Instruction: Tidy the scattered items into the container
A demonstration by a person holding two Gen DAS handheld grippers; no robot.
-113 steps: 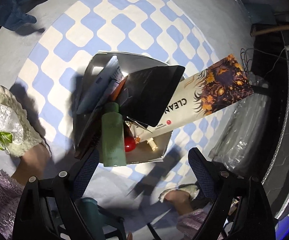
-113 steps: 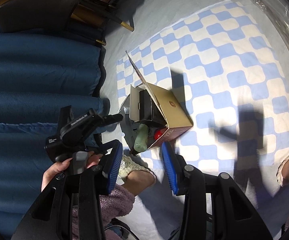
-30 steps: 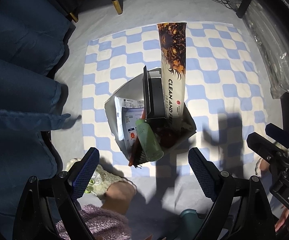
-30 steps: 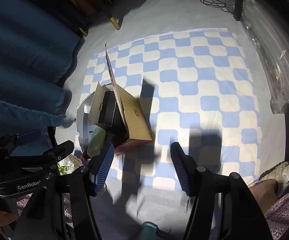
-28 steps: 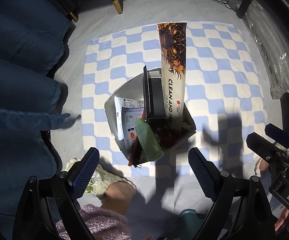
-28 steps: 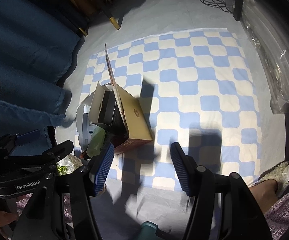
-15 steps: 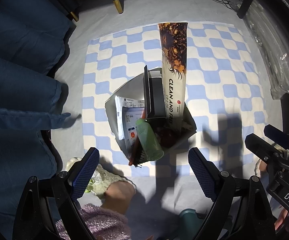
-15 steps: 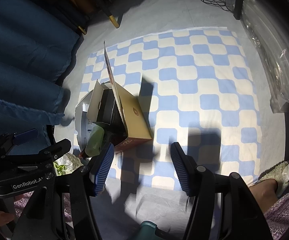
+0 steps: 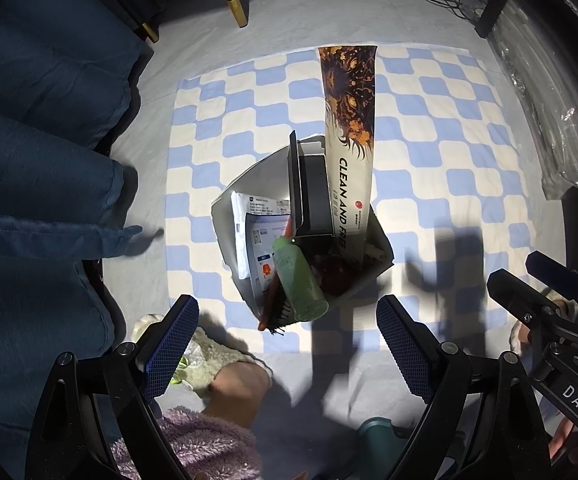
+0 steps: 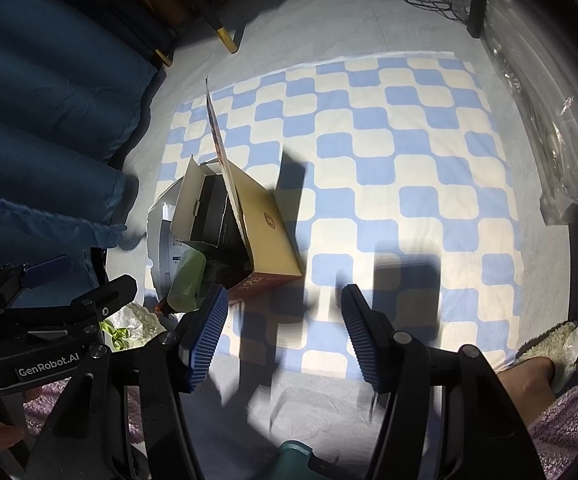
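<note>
Box [image 9: 381,240]: frame centre, red item [image 9: 331,274] inside indistinct.
Left gripper [image 9: 285,344]: spread wide, empty.
Right gripper [image 10: 283,330]: parted, empty.

Cardboard box [image 9: 381,240] sits near the checkered mat's [image 9: 429,152] front edge, stuffed full: green bottle [image 9: 299,280], hairbrush [image 9: 275,312], papers [image 9: 255,232], long toothpaste carton [image 9: 349,140] poking out. Left gripper [image 9: 287,344] hangs above it, jaws spread wide, holding nothing.

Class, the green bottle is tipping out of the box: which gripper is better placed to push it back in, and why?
Probably left. The left gripper is open, with the bottle centred just ahead. The right gripper sits beside the box, bottle off to its left.
</note>
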